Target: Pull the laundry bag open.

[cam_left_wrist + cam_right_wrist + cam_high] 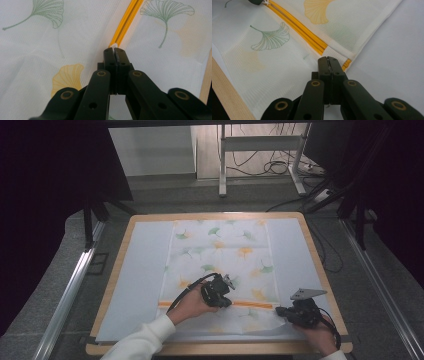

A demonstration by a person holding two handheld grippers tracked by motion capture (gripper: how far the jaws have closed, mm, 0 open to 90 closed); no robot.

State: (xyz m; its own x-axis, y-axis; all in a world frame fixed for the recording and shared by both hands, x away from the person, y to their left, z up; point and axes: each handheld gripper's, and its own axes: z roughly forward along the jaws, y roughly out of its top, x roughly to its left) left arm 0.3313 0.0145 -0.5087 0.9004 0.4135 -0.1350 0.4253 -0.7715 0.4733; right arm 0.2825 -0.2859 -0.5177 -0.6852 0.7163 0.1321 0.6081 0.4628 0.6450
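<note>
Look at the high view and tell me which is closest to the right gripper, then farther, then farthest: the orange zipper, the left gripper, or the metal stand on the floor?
From the right gripper, at the table's near right:
1. Orange zipper, its end just left of it.
2. Left gripper, farther left along the zipper.
3. Metal stand, on the floor beyond the table.

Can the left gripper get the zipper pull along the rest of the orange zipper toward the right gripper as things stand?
Probably yes. The left gripper is shut on the white zipper pull, and the orange zipper runs unobstructed to the right gripper, which pins the mesh bag at its end.
</note>
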